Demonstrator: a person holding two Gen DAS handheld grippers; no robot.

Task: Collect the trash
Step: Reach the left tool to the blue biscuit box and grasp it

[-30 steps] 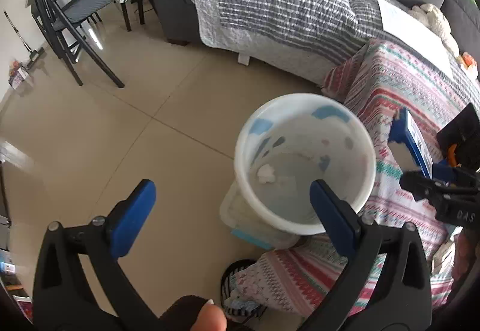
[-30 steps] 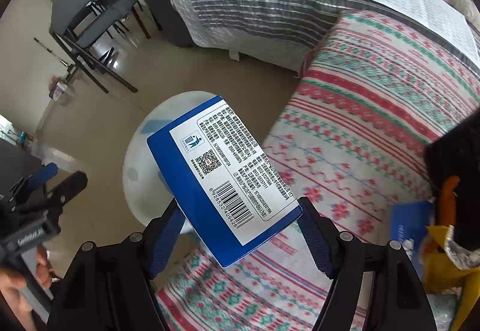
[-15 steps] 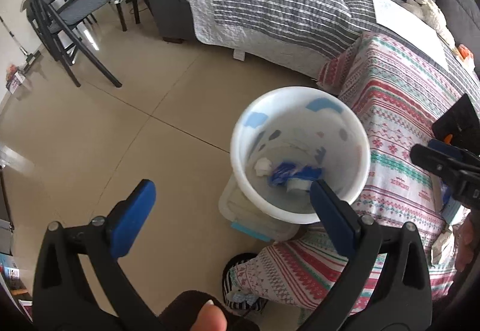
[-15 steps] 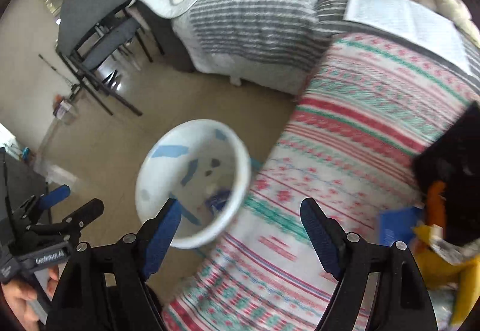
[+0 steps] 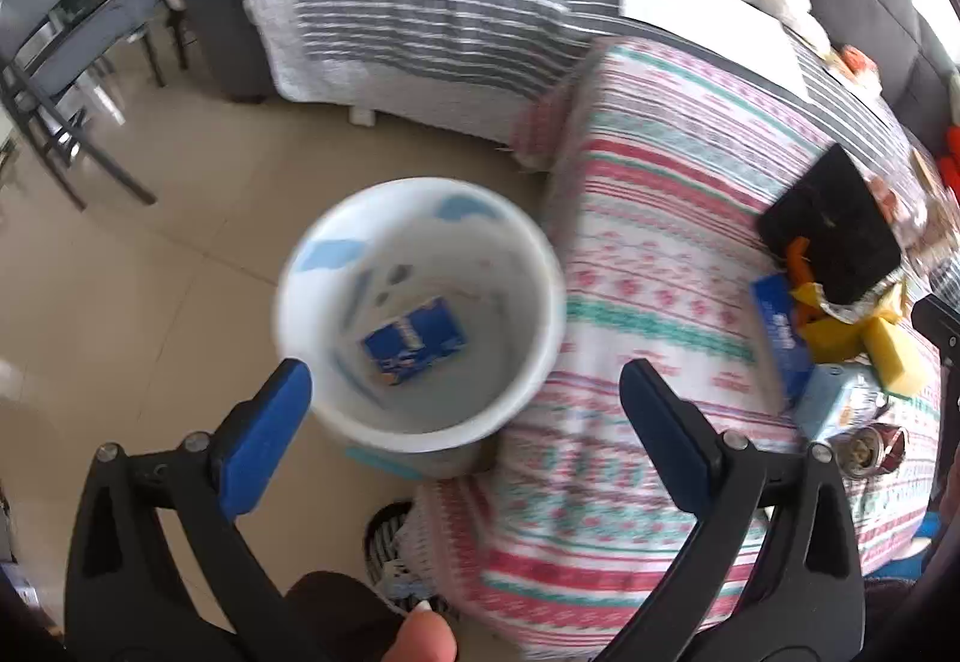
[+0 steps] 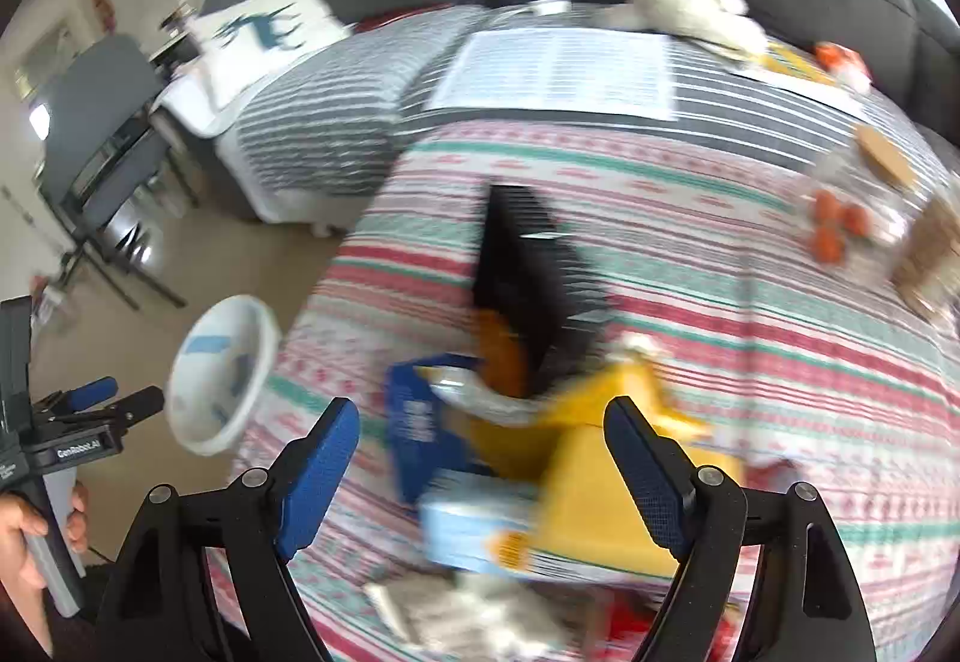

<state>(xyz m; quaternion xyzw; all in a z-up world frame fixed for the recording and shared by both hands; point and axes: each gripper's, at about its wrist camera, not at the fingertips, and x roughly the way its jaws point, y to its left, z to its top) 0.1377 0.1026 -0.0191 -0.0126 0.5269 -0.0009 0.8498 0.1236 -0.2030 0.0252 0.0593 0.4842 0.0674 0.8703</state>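
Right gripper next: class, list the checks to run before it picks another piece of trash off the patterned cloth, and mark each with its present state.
1. Right gripper empty, fingers apart: ok.
2. Blue box lies inside the white bin: ok.
3. Trash left on the striped cloth, including a yellow wrapper: ok.
4. Bin upright with room to spare: ok.
5. Left gripper empty: ok.
6. Exact edges of the next piece: cannot tell, picture blurred.
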